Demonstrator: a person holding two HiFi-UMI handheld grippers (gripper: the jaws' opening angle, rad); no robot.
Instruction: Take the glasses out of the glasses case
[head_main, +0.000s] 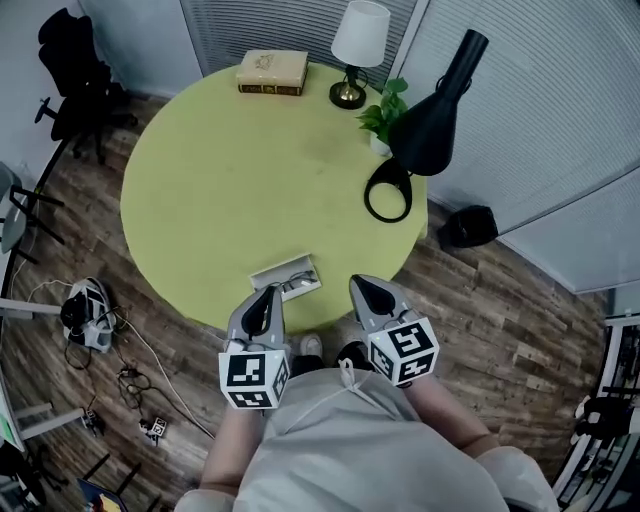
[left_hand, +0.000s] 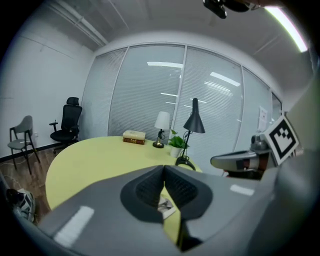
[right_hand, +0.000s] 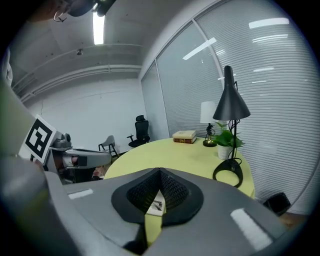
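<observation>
- A round, matte yellow-green table stands on wood-plank flooring, with ribbed blinds behind.
- Two lamps: a black desk lamp with a ring base, and a white-shaded lamp.
- Left gripper and right gripper, grey with checkered marker cubes: jaws pressed together, empty.
- One tan book, title unreadable.
- One pale rectangular glasses case lies open near the table's near edge, with the glasses inside.

Open tabletop, book, white lamp, plant, black lamp at far edge
</observation>
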